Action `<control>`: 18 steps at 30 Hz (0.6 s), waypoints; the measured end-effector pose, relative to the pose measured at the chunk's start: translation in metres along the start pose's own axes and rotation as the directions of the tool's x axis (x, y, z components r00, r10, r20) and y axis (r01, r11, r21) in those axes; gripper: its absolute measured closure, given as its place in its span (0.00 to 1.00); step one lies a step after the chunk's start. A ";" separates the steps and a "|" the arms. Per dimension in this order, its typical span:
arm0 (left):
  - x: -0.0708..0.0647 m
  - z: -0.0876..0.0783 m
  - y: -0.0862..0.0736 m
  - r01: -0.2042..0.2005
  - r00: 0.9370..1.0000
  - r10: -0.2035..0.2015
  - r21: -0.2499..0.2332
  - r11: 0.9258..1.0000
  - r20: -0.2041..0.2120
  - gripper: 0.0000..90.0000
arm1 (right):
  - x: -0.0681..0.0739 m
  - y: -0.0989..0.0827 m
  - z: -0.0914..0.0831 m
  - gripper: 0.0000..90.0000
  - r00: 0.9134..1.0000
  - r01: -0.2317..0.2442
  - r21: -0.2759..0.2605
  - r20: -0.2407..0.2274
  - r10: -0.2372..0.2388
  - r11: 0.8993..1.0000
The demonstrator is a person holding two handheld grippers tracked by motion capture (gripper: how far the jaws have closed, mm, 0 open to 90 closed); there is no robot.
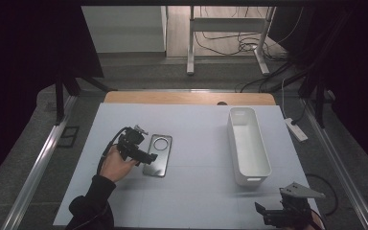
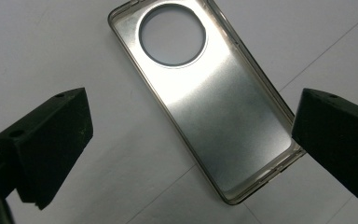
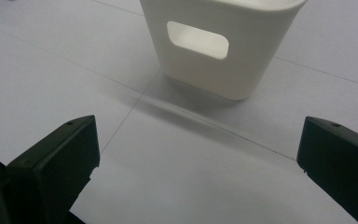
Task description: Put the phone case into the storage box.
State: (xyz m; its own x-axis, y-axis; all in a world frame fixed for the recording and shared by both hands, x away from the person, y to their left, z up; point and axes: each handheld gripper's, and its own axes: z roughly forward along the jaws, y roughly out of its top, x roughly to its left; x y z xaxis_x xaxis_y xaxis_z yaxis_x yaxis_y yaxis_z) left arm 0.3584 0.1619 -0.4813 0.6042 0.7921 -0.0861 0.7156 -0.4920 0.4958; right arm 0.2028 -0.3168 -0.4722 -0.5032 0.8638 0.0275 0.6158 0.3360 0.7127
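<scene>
Black sleeve and hand at the lower left of the high view carry the left gripper (image 1: 141,154) over the white counter (image 1: 196,143), its jaws spread wide and holding nothing. Just to its right lies a clear phone case (image 1: 157,155), flat on the counter with its inside facing up and its round camera opening at the far end. In the left gripper view the phone case (image 2: 205,98) sits between the two open jaws, with one corner passing behind the right-hand jaw. Further right stands a long white bin (image 1: 247,144), well apart from the case. At the lower right the right gripper (image 1: 280,214) hovers near the counter's edge, jaws wide apart and empty, facing the bin's (image 3: 223,42) handle end
</scene>
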 end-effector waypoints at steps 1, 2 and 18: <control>0.000 0.001 0.000 0.003 1.000 -0.003 0.001 1.000 -0.001 0.00 | 0.000 0.000 0.000 0.00 1.000 0.001 0.000 0.000 -0.001 1.000; 0.000 0.002 -0.001 0.004 1.000 -0.004 0.003 1.000 -0.005 0.00 | 0.000 0.000 0.000 0.00 1.000 0.001 0.000 0.000 -0.001 1.000; 0.001 0.032 -0.017 0.030 1.000 -0.030 0.067 0.997 0.002 0.00 | 0.000 0.000 0.000 0.00 1.000 0.001 0.003 -0.003 -0.001 1.000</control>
State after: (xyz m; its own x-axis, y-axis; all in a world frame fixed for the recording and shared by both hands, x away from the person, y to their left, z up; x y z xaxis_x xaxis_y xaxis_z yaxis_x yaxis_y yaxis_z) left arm 0.3582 0.1599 -0.5174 0.5832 0.8058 -0.1029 0.7552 -0.4912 0.4341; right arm 0.2030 -0.3167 -0.4724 -0.5057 0.8622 0.0294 0.6170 0.3376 0.7109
